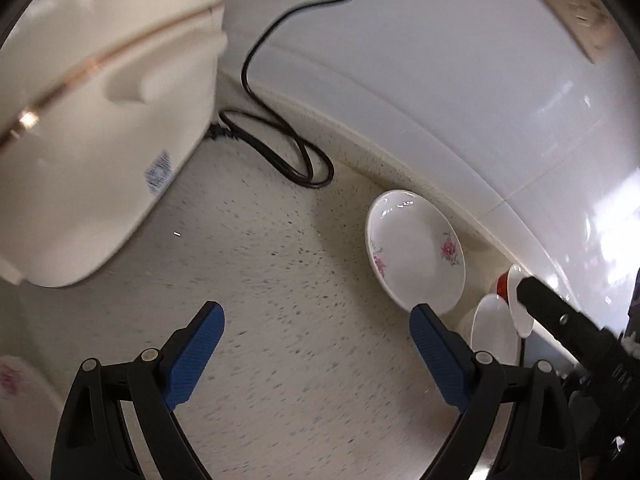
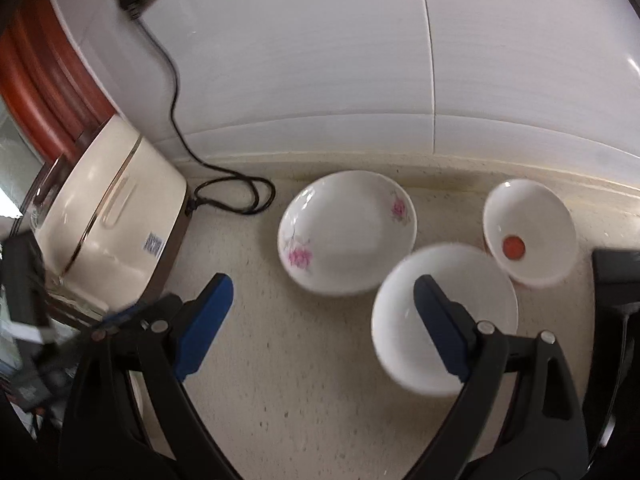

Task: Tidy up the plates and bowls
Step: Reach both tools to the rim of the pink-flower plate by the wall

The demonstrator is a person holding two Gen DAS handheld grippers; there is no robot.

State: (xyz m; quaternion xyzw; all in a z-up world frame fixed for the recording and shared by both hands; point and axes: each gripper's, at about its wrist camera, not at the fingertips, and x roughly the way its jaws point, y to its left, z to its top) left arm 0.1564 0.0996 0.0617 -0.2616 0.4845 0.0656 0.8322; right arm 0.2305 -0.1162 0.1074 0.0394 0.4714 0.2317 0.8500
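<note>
**On the speckled worktop, both tongs hanging open over loose dishes**

Along the far left of the worktop (image 2: 320, 360), a cream appliance (image 2: 116, 216) is sitting with a barcode sticker on its side, and a black cord (image 2: 236, 196) is running down the white tiled wall (image 2: 320, 60) and lying coiled just beside it. In the left wrist view the same appliance (image 1: 88, 120) is filling the left of the picture, blurred, with the cord (image 1: 292, 156) looping at the foot of the wall.

At the near left edge of the left wrist view, part of another flowered plate (image 1: 16, 392) is showing, cut off by the frame.

The left tongs (image 1: 316, 348) are hanging open over bare worktop (image 1: 280, 260), with nothing between the blue pads (image 1: 196, 352). The right tongs (image 2: 322, 320) are also standing wide open and gripping nothing; the right pad is overlapping the plain white bowl in the picture, but whether it is touching the bowl cannot be told.

Toward the middle, a shallow white plate with pink roses (image 2: 348, 232) is lying flat close to the wall; in the left wrist view it (image 1: 416, 248) is sitting just beyond the right pad. Right of it and nearer, the plain white bowl (image 2: 444, 316) is resting upright, its rim overlapping the flowered plate's edge in the picture. Farther right, a smaller white bowl with a red spot (image 2: 528, 232) is sitting near the wall, just beside the plain one. At the far right edge, a dark object (image 2: 616, 276) is standing, too cut off to identify.
</note>
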